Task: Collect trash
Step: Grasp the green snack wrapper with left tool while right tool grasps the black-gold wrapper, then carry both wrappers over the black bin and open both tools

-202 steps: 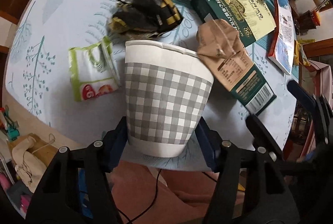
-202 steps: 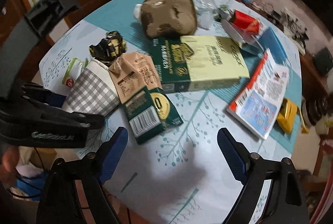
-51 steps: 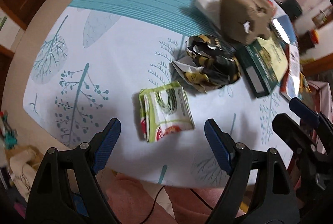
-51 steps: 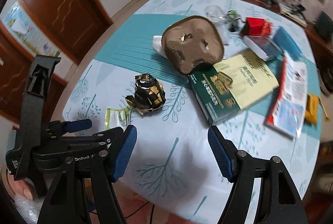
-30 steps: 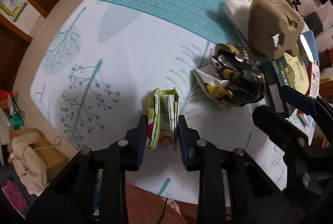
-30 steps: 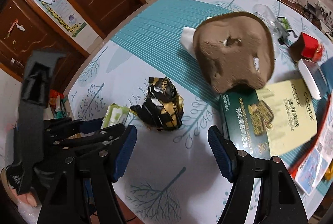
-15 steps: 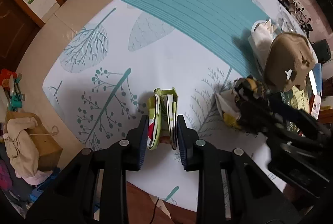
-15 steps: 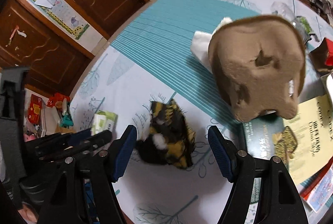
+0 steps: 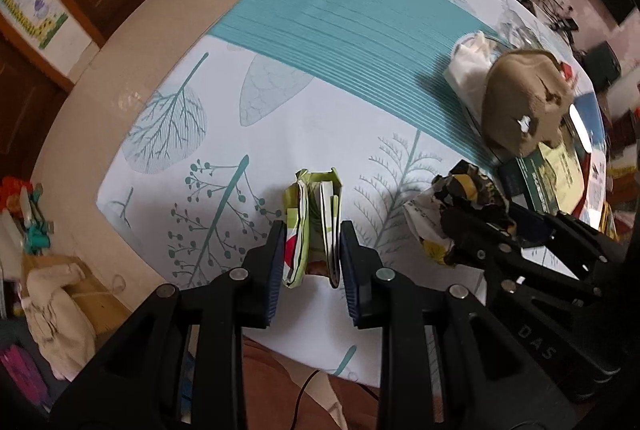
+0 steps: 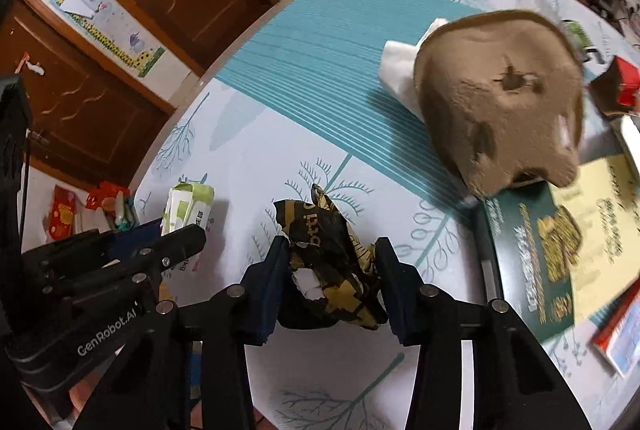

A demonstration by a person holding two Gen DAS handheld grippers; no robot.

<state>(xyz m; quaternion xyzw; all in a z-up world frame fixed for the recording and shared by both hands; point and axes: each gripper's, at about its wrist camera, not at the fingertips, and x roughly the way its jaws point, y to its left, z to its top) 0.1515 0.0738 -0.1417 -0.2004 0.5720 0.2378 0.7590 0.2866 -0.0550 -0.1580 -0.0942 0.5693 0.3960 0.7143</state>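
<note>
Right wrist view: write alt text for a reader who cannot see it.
The right gripper has its jaws shut on a crumpled black-and-gold wrapper above a white tablecloth with teal leaf prints. The left gripper, at lower left, holds a green-and-white packet. A brown moulded pulp tray and a green box lie beyond.

Right tongs [image 10: 331, 266] clamp a crumpled black-and-gold wrapper [image 10: 332, 266] above the leaf-patterned surface [image 10: 280, 134]; brown plush [image 10: 500, 102] beyond.
</note>
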